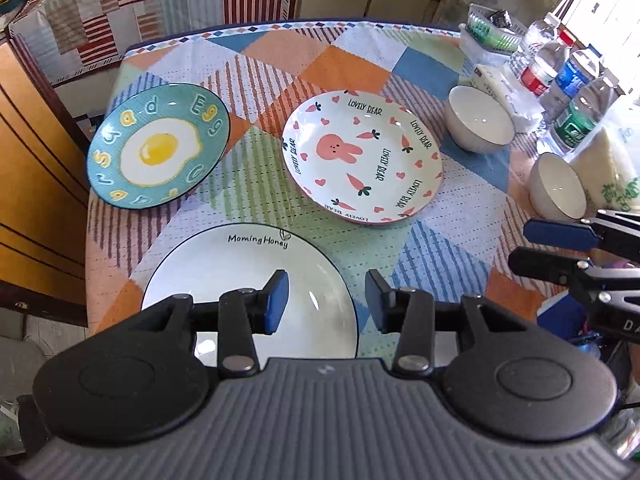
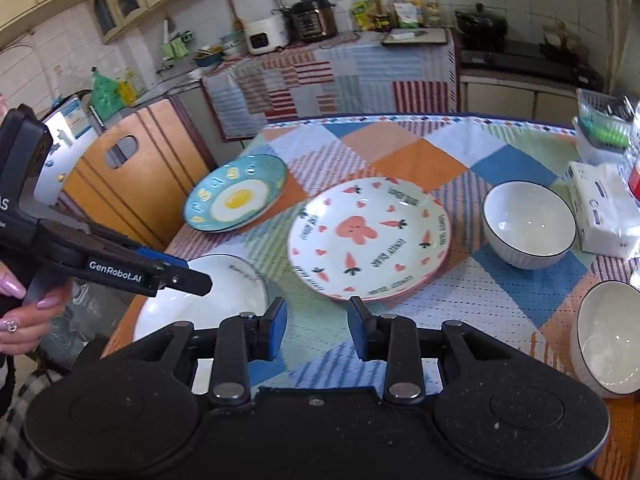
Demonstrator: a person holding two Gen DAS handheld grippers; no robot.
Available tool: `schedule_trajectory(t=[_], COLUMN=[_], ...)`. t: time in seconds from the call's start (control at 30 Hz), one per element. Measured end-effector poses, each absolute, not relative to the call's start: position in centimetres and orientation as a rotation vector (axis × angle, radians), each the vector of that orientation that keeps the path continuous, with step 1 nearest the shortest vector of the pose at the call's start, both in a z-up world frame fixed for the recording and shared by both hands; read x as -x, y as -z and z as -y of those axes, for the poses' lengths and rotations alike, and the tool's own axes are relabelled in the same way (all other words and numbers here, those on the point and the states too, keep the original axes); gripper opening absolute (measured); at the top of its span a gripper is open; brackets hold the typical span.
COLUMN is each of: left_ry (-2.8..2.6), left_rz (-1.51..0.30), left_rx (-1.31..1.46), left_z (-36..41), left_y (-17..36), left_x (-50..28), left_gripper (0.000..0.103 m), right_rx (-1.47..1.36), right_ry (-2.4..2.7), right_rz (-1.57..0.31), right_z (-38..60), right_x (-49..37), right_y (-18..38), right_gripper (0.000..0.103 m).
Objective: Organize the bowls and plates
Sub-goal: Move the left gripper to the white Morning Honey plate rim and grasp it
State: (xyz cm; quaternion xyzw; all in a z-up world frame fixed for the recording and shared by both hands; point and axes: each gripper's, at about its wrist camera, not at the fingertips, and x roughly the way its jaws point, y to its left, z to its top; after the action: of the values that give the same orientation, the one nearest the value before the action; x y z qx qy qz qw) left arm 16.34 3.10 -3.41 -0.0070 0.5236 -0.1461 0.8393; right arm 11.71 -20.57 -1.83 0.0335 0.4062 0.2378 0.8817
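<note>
Grippers both idle: left gripper (image 1: 326,300) released and empty, hovering over the near edge of the white "Morning Honey" plate (image 1: 240,276); right gripper (image 2: 317,330) also spread, holding nothing, above bare cloth just in front of the rabbit plate (image 2: 370,236). Outward from there: teal egg plate (image 1: 158,146) sits at the far left of the counter (image 1: 360,64), rabbit plate mid-counter, two white bowls on the right, far bowl (image 2: 528,224) and near bowl (image 2: 608,336), apart from each other. Progress, as I judge it: nothing stacked yet, all three plates and both bowls lie separate, so the whole job is left: plates into one pile, bowls nested. Gaps: white plate is partly hidden under the left gripper body, near bowl is cut off at the frame edge in the right wrist view, and whether the rabbit plate is one plate or two stacked is hard to tell from its pink lower rim.
</note>
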Motion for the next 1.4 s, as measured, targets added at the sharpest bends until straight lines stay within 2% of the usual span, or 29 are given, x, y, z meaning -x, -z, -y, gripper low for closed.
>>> schedule_trajectory(t=[0.1, 0.23, 0.33, 0.43, 0.5, 0.73, 1.03, 1.3, 1.37, 1.4], left_ry=[0.306, 0.282, 0.254, 0.233, 0.218, 0.213, 0.163, 0.088, 0.084, 0.087], left_rz=[-1.095, -1.099, -1.103, -1.106, -1.092, -1.089, -1.135, -1.191, -1.202, -1.2], left_rx=[0.015, 0.009, -0.011, -0.03, -0.054, -0.09, -0.086, -0.02, 0.007, 0.024], left_z=[-4.0, -5.5, -6.6, -7.6, -8.0, -8.8, -10.9, -14.2, -14.8, -15.1], left_y=[2.5, 2.3, 2.6, 3.2, 3.5, 5.2, 9.8, 14.0, 14.7, 15.0], left_x=[-14.6, -12.5, -11.4, -10.4, -9.8, -8.8, -10.9, -12.8, -13.0, -12.9], left_gripper=[0.045, 0.048, 0.05, 0.057, 0.065, 0.075, 0.075, 0.075, 0.075, 0.075], right_rx=[-0.065, -0.062, -0.051, -0.06, -0.075, -0.038, 0.024, 0.016, -0.019, -0.021], right_ry=[-0.521, -0.557, -0.58, -0.59, -0.601, -0.606, -0.648, -0.622, -0.627, -0.633], right_rz=[-0.834, -0.819, -0.816, -0.825, -0.836, -0.893, -0.898, -1.055, -1.097, -1.105], right_z=[19.7, 18.4, 17.1, 15.9, 15.2, 13.9, 11.8, 10.6, 10.6, 10.5], right_x=[-9.9, -8.1, -7.5, -7.4, -7.4, -6.8, -9.6, -14.3, -15.3, -15.7], right_y=[0.9, 0.4, 0.8, 1.4, 2.0, 4.1, 7.2, 10.5, 11.3, 11.7], right_gripper=[0.046, 0.058, 0.063, 0.069, 0.071, 0.072, 0.072, 0.072, 0.07, 0.063])
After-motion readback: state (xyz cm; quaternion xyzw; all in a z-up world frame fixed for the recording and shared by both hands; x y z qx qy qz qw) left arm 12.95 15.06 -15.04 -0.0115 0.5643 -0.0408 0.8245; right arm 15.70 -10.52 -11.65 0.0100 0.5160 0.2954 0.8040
